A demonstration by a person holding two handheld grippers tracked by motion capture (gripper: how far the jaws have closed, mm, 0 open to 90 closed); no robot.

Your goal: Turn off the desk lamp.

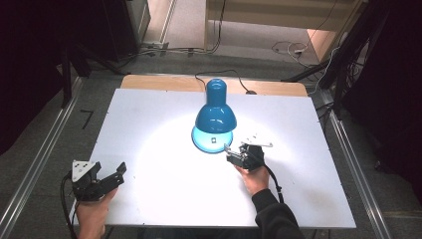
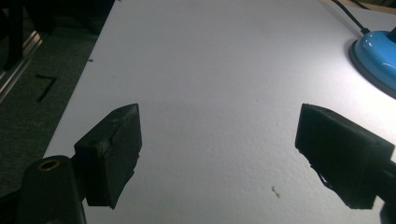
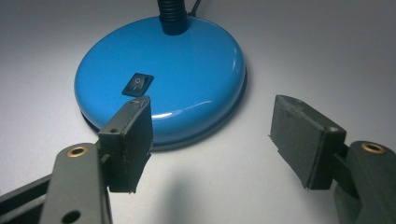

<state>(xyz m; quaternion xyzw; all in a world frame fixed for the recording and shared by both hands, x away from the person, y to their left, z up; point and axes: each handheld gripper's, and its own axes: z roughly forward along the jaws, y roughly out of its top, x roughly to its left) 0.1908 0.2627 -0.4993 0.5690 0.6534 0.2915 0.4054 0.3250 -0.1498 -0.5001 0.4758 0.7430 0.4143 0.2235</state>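
- The glossy blue metal desk lamp (image 1: pixel 214 119) stands lit near the middle of the white surface (image 1: pixel 149 169).
- The right tongs (image 3: pixel 212 140) sit just beside its round base, jaws apart, gripping nothing.
- The left tongs (image 2: pixel 219 149) rest wide open and empty, well apart from the lamp.

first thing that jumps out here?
The blue lamp at the table's middle, lit and throwing a bright pool on the white top. The right gripper sits just off its base, jaws apart, one pad beside the black rocker switch. The left gripper rests open at the near left corner.
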